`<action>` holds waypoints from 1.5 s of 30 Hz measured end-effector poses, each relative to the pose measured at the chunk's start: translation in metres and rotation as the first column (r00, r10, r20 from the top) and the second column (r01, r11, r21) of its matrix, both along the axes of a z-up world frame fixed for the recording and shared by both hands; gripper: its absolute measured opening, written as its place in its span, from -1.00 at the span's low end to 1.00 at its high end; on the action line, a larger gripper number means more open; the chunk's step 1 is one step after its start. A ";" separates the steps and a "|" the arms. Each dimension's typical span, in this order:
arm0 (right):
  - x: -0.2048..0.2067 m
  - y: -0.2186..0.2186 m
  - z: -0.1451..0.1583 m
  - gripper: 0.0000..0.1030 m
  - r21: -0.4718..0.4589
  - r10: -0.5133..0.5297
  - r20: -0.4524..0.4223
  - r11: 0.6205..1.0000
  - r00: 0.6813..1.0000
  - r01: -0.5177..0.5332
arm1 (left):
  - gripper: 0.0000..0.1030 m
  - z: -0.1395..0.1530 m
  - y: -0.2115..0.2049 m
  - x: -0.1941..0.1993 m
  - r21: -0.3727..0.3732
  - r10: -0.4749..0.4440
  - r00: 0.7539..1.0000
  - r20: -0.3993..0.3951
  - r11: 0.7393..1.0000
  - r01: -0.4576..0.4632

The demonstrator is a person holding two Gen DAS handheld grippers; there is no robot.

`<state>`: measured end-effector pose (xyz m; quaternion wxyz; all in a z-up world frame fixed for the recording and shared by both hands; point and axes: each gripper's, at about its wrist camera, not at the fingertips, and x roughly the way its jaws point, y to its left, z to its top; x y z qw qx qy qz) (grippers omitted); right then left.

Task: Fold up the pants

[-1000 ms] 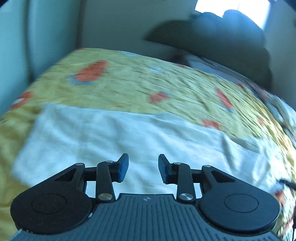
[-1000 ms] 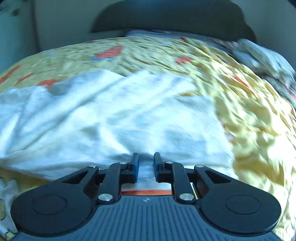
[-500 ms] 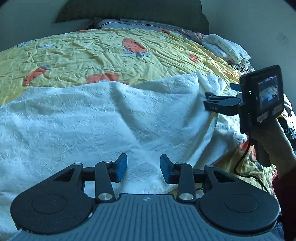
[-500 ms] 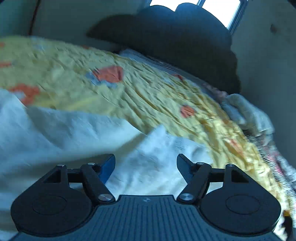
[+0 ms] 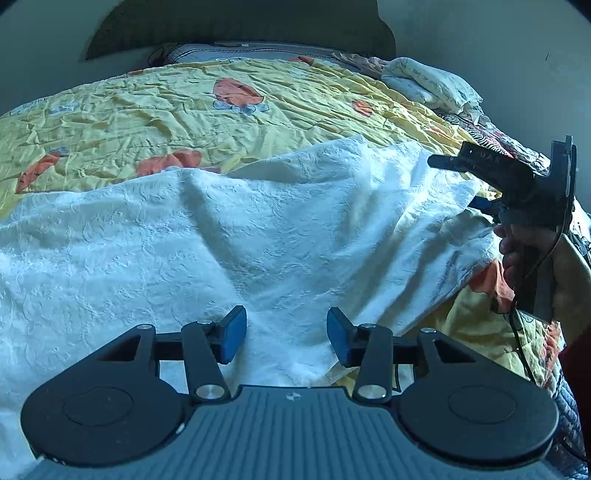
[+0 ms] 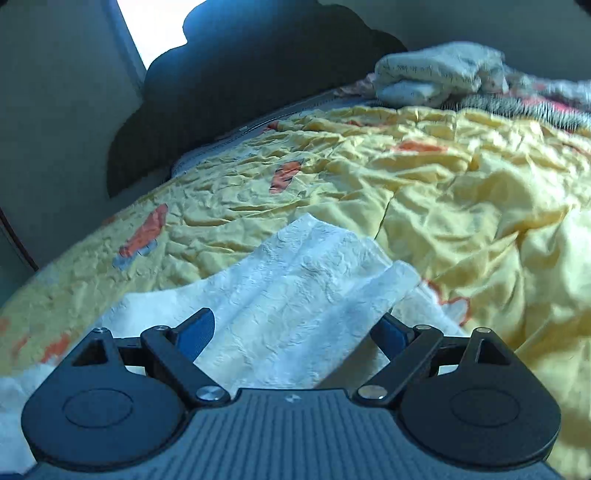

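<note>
White textured pants (image 5: 229, 240) lie spread over a yellow bedspread (image 5: 177, 103). My left gripper (image 5: 286, 338) hovers over their near edge. Its jaws are opening, and the blue pads press on nothing. At the right of the left wrist view a hand (image 5: 524, 254) holds my right gripper (image 5: 466, 183) above the pants' right end. In the right wrist view that end of the pants (image 6: 306, 288) lies in loose folds between the wide jaws of the right gripper (image 6: 293, 332). These jaws are opening too, and neither pad pinches the cloth.
A dark headboard (image 5: 236, 26) and a grey wall stand behind the bed. A folded pale blanket (image 5: 432, 83) (image 6: 436, 79) lies at the far right corner on striped bedding. A bright window (image 6: 155, 26) is behind the headboard.
The right gripper, nearly shut at the pants' edge, has spread wide and rolled. The left gripper swung over the pants and its jaws widened.
</note>
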<state>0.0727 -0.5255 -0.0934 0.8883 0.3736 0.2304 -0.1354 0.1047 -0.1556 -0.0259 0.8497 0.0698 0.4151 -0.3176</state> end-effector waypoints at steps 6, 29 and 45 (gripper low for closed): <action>-0.007 -0.036 -0.020 0.06 0.296 -0.109 0.074 0.951 0.991 0.082 | 0.01 0.006 -0.025 -0.008 0.008 -0.100 0.994 0.045 0.995 0.100; -0.065 -0.046 0.036 -0.90 0.208 -0.062 0.173 0.978 0.983 0.025 | -0.86 0.008 -0.097 -0.058 0.197 -0.363 0.853 0.375 0.930 0.309; -0.063 0.002 0.046 -0.59 -0.364 -0.219 -0.072 0.914 0.973 0.179 | 0.17 0.015 -0.057 -0.044 0.049 -0.322 0.932 0.167 0.947 0.319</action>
